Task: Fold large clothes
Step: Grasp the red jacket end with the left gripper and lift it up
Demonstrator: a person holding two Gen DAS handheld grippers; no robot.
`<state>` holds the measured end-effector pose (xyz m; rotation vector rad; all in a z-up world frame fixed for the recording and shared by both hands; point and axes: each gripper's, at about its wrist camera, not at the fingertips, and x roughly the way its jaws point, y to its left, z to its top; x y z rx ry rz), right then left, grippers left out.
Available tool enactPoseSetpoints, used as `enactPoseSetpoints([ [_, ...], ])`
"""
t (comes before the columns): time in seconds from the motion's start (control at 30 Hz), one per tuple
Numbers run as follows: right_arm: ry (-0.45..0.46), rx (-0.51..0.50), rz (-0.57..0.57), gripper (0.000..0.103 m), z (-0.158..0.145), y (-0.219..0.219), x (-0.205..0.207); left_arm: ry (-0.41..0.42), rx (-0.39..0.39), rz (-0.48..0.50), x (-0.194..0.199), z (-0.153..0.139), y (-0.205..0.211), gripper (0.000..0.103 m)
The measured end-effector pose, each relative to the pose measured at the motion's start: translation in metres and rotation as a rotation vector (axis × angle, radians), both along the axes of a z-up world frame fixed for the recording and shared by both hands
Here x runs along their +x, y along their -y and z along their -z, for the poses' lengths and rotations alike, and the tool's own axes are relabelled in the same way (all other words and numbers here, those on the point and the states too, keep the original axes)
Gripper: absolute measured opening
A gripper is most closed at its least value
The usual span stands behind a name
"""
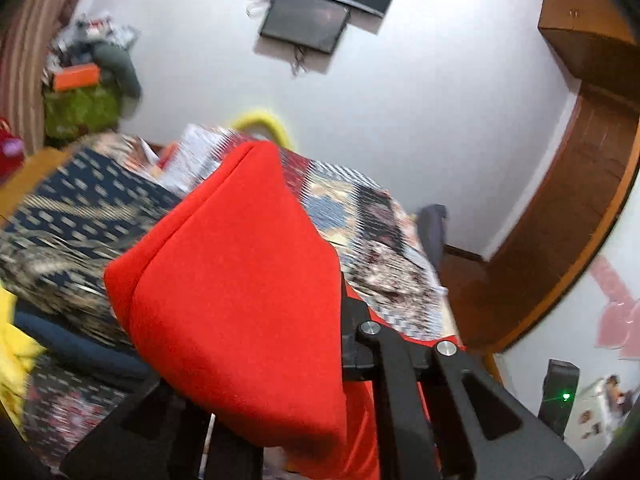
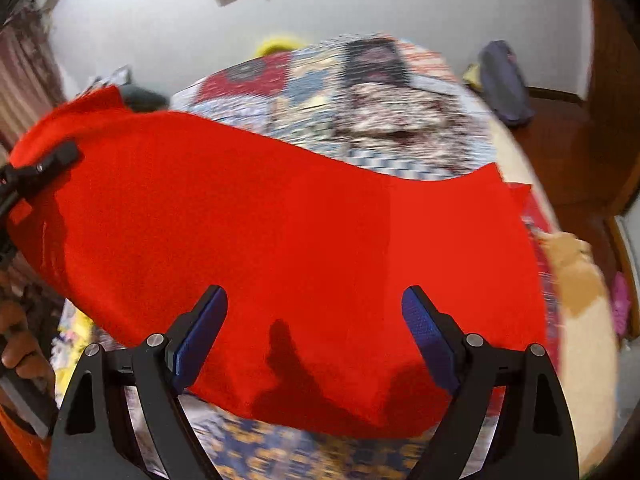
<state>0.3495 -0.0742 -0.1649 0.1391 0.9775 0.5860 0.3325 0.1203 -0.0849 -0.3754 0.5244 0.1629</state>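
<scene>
Red cloth (image 2: 280,240), the large garment being folded, hangs lifted above a bed (image 2: 360,92) covered with a busy patchwork quilt. The left tool (image 2: 44,168) is clamped on its upper left corner, jaws drawn together with fabric pinched between them, and in the left wrist view that corner drapes in a thick doubled fold over the tool's black frame. The right tool (image 2: 316,332) stands with its jaws wide apart and empty, blue pads (image 2: 204,332) facing each other just above the near edge of the cloth, which sags toward the quilt.

The step in hand looks like raising one side so the sheet can be spread or doubled. To do it well, the free tool should probably close on the near hem or the far right corner (image 2: 496,176), so both ends rise level and the middle does not drag. The pinch should take a single clean edge rather than a bunched wad, otherwise the fold will likely come out crooked.

The fabric reads as soft, matte knit, fairly heavy, curving in smooth swells without sharp creases. Its edges look straight, its right corner a small point. The quilt beneath is flat and printed in squares; a navy patterned cloth (image 1: 80,204) lies at the left.
</scene>
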Motion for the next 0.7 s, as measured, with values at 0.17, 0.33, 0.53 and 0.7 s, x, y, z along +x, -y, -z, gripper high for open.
enactPoseSetpoints([
  [0.17, -0.027, -0.031, -0.133, 0.087, 0.019, -0.076, -0.006, -0.026, 0.108, -0.055, -0.011, 0.002, -0.013, 0.009],
  [0.33, -0.090, -0.096, -0.238, 0.087, 0.044, -0.107, -0.003, -0.082, 0.105, -0.037, -0.004, 0.021, -0.010, 0.009],
  [0.53, -0.066, -0.034, -0.162, 0.087, 0.027, -0.040, -0.002, -0.075, 0.131, 0.064, 0.010, 0.017, 0.037, 0.009],
  [0.7, -0.015, -0.071, 0.042, 0.087, 0.018, 0.057, -0.002, -0.084, 0.134, 0.225, 0.036, 0.014, 0.105, 0.009],
])
